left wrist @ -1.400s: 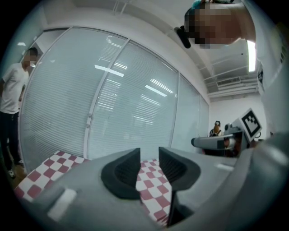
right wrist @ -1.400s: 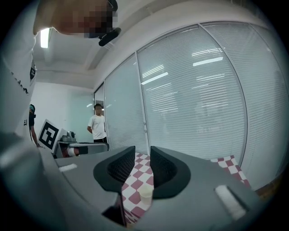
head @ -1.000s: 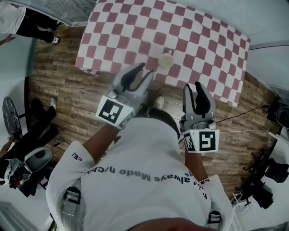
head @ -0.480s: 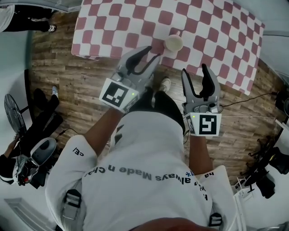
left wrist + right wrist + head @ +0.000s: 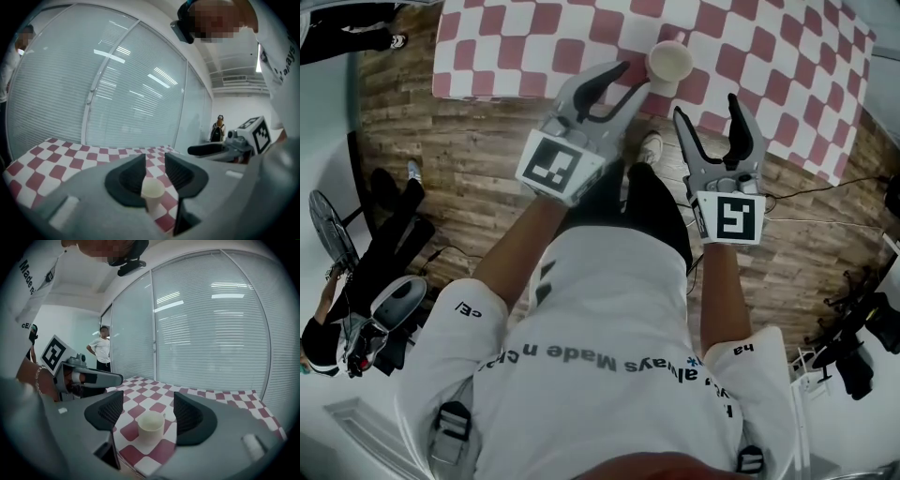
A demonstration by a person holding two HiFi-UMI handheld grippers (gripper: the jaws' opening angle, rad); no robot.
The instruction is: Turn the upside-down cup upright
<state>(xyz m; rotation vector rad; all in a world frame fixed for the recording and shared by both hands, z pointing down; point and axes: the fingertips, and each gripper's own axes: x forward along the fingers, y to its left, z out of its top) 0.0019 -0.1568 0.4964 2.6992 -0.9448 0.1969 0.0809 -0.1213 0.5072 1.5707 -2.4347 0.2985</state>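
The upside-down cup sits by the front edge of the checked desk, so the right tool — empty, jaws just opened wider — faces the cup, likely to straddle it, while the left tool, clenched on nothing, hangs near the cup.

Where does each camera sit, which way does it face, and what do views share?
Head view: on the person's head, steeply down; shirt, arms, left gripper, right gripper, cup, checked table.
Left gripper view: rides that gripper, along its shut jaws; right gripper, shirt at right.
Right gripper view: rides that gripper, along jaws just opening, nothing between; left gripper, shirt at left.
All three share the cup and checked table.
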